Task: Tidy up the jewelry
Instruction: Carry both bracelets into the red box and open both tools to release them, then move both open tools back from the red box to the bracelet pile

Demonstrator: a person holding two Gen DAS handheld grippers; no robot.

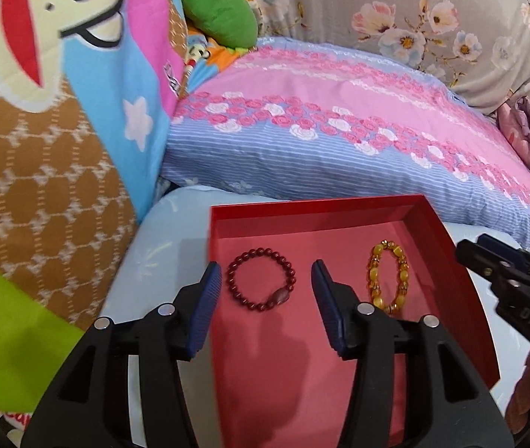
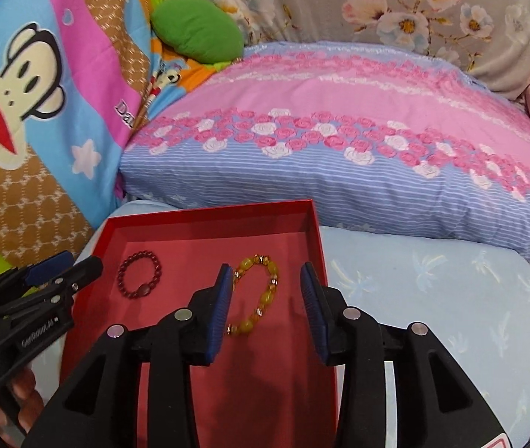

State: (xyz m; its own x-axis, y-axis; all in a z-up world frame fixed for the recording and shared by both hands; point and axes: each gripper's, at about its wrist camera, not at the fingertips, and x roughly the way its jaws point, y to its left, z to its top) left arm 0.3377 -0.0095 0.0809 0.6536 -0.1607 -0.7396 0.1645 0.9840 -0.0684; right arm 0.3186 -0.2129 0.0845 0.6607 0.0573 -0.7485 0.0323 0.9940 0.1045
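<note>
Bracelets lie side by side in the red box on the bed.
From the left: the left gripper hangs spread and empty over the dark red bracelet; next lies the yellow bracelet, with the right gripper spread wide above it, touching nothing. If either is to be lifted, a good pinch would likely take one side of the bead ring between the pads, closing gently so the beads don't roll away.
</note>
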